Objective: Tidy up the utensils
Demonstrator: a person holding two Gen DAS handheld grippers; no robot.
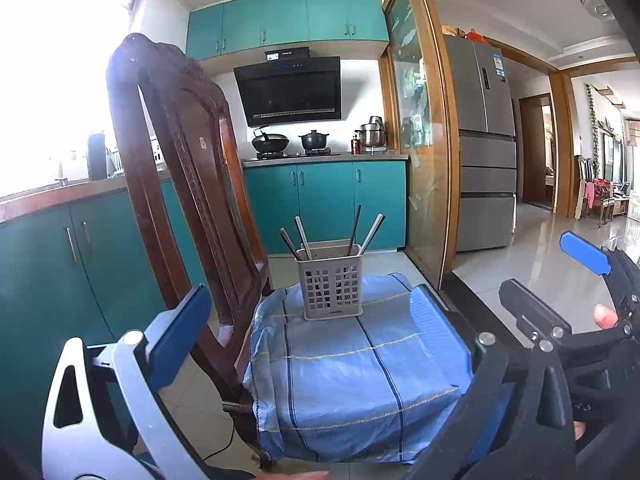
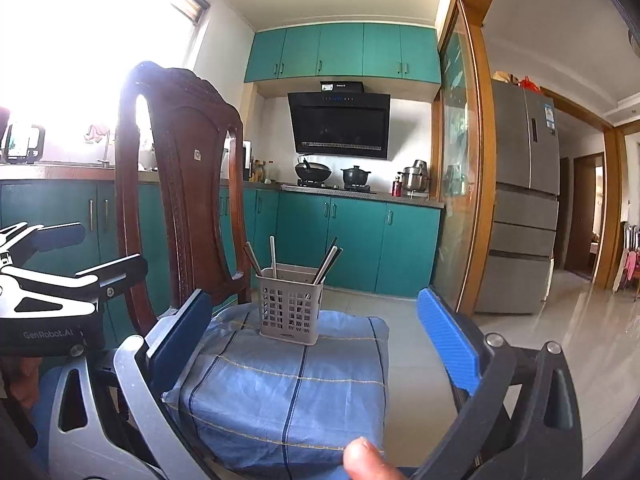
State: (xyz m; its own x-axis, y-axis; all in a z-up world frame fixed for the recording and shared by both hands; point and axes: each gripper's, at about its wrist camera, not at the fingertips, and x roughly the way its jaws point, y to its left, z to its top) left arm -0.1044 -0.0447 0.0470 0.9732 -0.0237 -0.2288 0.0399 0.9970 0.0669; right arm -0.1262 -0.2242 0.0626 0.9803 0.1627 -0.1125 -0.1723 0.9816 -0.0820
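Both my left gripper (image 1: 320,316) and right gripper (image 2: 316,332) stand spread and empty. The utensil basket (image 1: 331,286) sits near the far edge of the cloth-covered stool (image 1: 360,368), chopsticks (image 1: 354,228) upright inside. Risk: the light basket may tip or slide off that edge if a finger nudges it, since the cloth gives little grip

Open cloth (image 2: 288,392) before the basket (image 2: 289,312); chair back (image 2: 188,184) close at left.
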